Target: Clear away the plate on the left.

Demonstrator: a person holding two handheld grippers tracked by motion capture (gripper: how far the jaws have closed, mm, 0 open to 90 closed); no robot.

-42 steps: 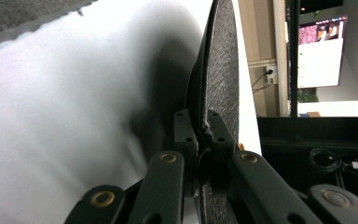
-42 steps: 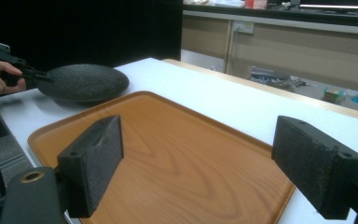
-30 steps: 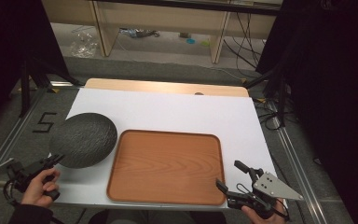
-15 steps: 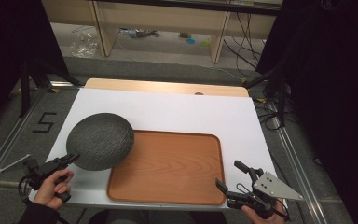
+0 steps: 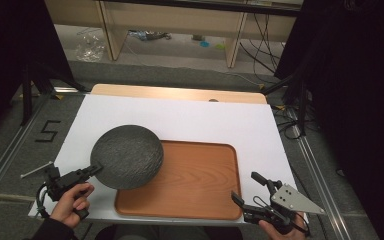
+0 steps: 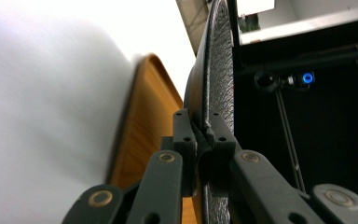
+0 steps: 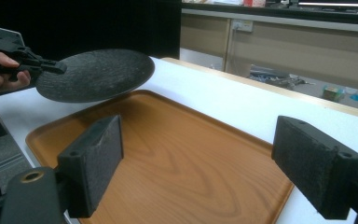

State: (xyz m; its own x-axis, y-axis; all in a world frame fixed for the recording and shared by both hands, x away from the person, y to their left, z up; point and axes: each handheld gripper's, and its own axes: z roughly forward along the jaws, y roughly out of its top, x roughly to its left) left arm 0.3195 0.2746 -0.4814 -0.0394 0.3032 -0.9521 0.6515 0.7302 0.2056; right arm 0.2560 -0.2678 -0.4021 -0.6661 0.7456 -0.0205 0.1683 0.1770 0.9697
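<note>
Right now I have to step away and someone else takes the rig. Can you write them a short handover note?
Left tongs: shut on the rim of the dark grey textured round plate, holding it in the air, partly over the left end of the brown wooden rectangular tray.
Right tongs: open, empty, at the tray's near right corner.
Done: plate gripped and lifted.
Left: probably set it down on the tray and release.

Left gripper (image 5: 94, 170) clamped; right gripper (image 5: 245, 187) (low) agape
</note>
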